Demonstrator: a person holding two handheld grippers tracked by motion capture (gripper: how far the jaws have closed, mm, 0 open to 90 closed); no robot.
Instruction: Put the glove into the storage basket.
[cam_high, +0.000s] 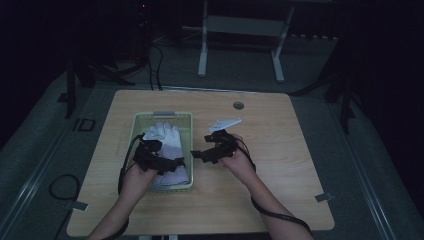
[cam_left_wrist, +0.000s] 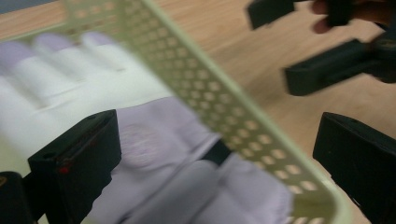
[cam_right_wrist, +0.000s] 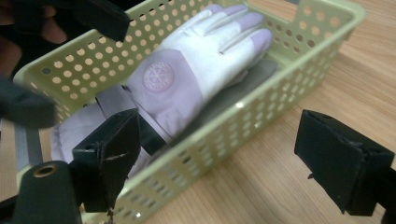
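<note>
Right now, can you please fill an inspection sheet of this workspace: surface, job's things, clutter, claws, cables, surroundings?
Surface: light wooden table, one round hole near the far edge.
Job's things: pale green perforated basket on the table's left half; white and lilac glove lying inside it.
Clutter: nothing seen on the table beside the basket.
Claws: left claw open, above the basket over the glove; right claw open, over the table just right of the basket. Nothing held.
Cables: one black cable runs along each forearm; more cable on the floor at the left.
Surroundings: dark room, grey floor, white frame legs behind the table.
</note>
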